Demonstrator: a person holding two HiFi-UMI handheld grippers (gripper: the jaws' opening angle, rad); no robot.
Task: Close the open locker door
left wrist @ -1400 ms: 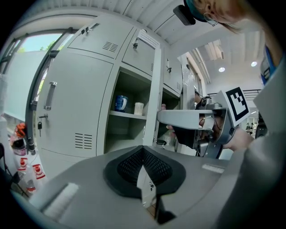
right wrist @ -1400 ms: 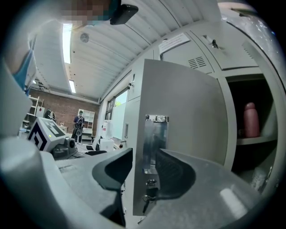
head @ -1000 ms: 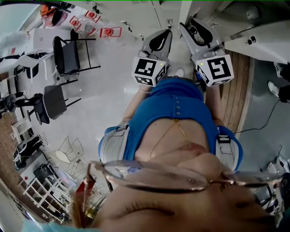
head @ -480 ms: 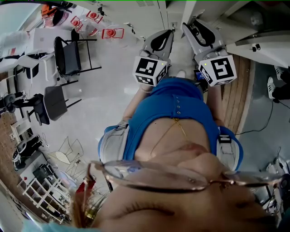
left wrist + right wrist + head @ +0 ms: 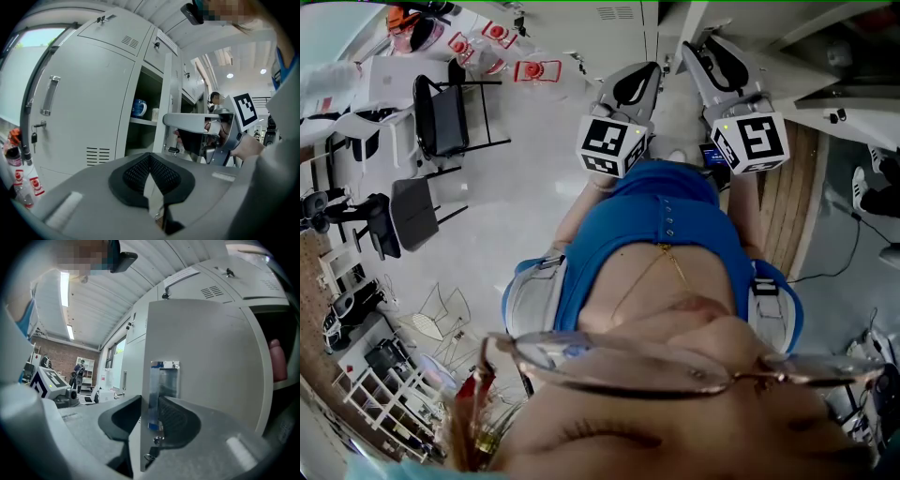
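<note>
The left gripper (image 5: 150, 158) has its jaws together and holds nothing. On the right, the right gripper (image 5: 149, 405) pinches the edge of the open locker door (image 5: 206, 362), its jaws just opened a bit

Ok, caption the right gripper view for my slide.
Jaws of the right gripper clamp the free edge of the open locker door, with closed lockers beyond.

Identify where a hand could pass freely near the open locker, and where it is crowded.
Free: the space under the shelf inside the open locker; the bare floor beside the chairs. Crowded: above the shelf, by the blue mug.
</note>
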